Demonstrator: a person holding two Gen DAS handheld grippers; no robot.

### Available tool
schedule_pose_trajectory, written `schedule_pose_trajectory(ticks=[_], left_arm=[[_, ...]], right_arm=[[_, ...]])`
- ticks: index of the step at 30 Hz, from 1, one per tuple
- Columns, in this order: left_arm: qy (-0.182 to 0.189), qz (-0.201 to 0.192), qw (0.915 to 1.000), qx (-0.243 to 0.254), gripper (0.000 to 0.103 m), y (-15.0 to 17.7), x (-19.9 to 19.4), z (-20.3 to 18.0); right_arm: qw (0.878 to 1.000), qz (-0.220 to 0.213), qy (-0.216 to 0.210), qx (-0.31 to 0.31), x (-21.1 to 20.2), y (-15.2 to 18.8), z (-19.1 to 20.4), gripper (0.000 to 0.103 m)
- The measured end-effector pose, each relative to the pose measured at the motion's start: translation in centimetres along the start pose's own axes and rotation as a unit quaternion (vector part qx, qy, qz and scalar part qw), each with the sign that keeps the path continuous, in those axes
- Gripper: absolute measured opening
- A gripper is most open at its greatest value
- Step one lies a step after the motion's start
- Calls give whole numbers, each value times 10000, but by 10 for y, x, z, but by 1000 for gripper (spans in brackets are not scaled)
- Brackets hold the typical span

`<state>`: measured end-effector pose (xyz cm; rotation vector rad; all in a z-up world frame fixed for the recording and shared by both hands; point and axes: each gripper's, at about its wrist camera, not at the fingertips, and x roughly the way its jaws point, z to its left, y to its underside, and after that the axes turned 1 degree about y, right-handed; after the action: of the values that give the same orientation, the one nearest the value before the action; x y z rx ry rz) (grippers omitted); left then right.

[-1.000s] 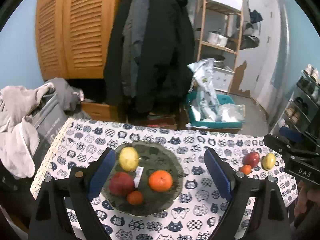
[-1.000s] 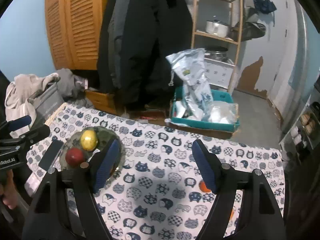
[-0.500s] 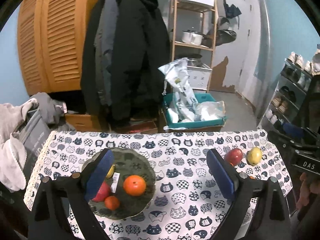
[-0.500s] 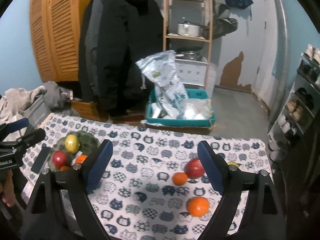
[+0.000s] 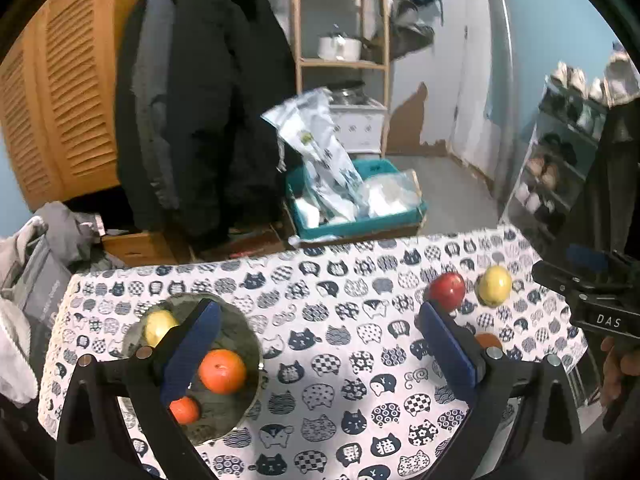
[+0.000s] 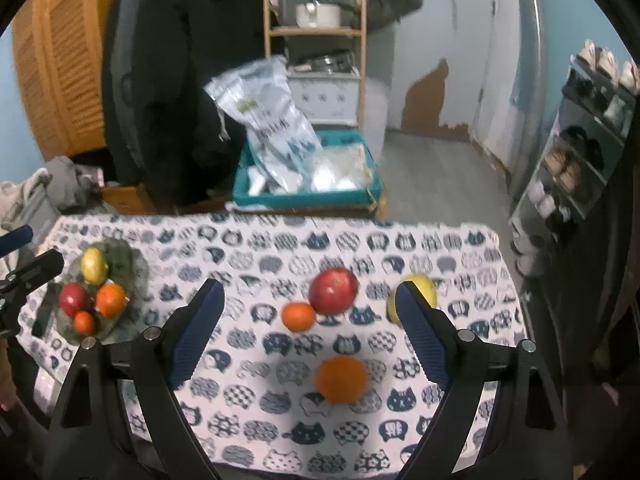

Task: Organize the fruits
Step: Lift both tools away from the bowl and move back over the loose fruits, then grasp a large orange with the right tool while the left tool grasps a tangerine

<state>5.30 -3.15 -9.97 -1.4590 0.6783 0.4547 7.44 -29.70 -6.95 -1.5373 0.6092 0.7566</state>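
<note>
Four loose fruits (image 6: 333, 290) are being left near the table's (image 6: 256, 248) right edge; left gripper (image 5: 316, 346) jaws are opening empty, right gripper (image 6: 308, 326) jaws apart, empty. Roll-off is being risked if nudged.

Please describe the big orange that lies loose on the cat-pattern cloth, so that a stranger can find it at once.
Start at the cat-pattern tablecloth and look away from the plate. Four loose fruits lie there; the big orange is nearest the camera, alone, larger than the small orange beside the red apple.
</note>
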Motion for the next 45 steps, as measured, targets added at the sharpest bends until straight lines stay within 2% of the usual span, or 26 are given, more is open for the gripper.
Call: schedule_pose_trajectory(ticks=[12,21,30,33,37,41,45], left_arm=[[138,731,9967,335,100,30,72,-44],[120,1302,9904,444,100,55,119,-61],[152,1640,9852,481,100,74,148,-68],[172,1725,9837,478,100,76,156,-70],[283,1770,9827,476,100,75,166,-77],[425,1812,9812,515,100,70,176,-88],[623,1794,9803,542,100,62,187,-103]], right_arm=[[9960,861,104,224,58,41,-29,87],[9873,1525,29,444,105,77,-42,87],[9793,1973,5,463,139,100,-41,87],[9769,2085,-29,469,149,106,-40,85],[9732,2230,-156,540,157,113,-42,64],[9738,2165,-236,656,156,112,-46,63],[9802,1839,8,740,147,102,-61,63]])
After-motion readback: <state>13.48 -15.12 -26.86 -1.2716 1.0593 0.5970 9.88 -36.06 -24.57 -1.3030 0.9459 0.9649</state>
